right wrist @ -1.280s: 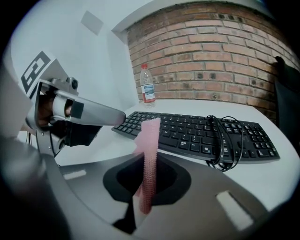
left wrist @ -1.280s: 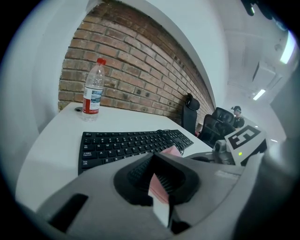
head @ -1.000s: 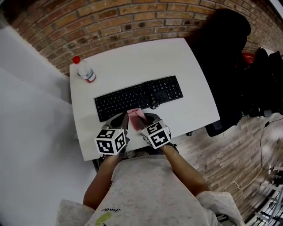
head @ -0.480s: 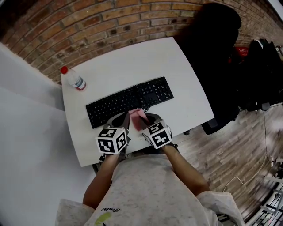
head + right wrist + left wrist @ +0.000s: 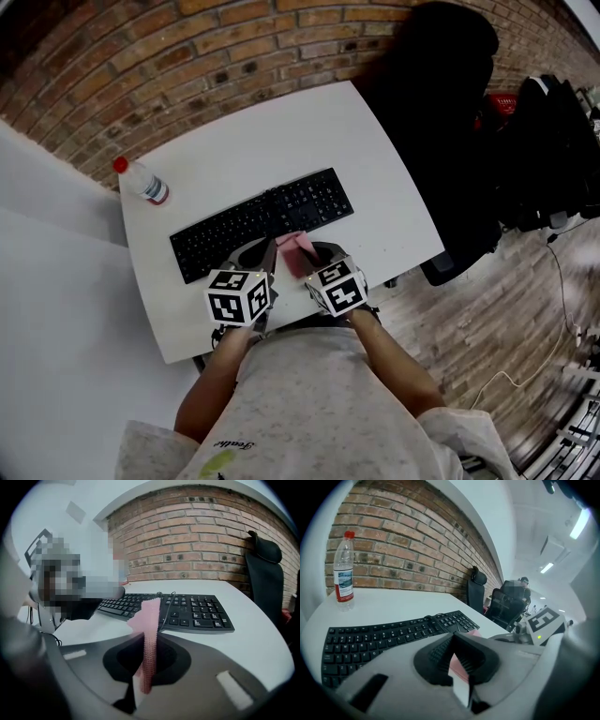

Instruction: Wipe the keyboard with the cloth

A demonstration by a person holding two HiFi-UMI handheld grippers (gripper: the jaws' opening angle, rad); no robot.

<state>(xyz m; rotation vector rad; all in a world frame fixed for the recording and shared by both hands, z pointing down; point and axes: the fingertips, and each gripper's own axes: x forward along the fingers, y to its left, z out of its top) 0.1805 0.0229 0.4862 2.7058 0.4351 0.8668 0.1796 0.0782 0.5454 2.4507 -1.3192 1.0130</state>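
Right gripper (image 5: pixel 149 641) pinched a pink textured cloth (image 5: pixel 150 620); left gripper (image 5: pixel 453 638) sat closed, empty. Best pressed flat across the black keyboard (image 5: pixel 262 223).

**Pink cloth held upright before the black keyboard**

We see the black keyboard (image 5: pixel 262 223) lying flat and slanted across the white table (image 5: pixel 375 141), number pad to the right. We see the pink cloth (image 5: pixel 149 630), a textured strip, standing upright, pinched between the closed jaws of the right gripper (image 5: pixel 146 645), just in front of the keyboard's near edge.
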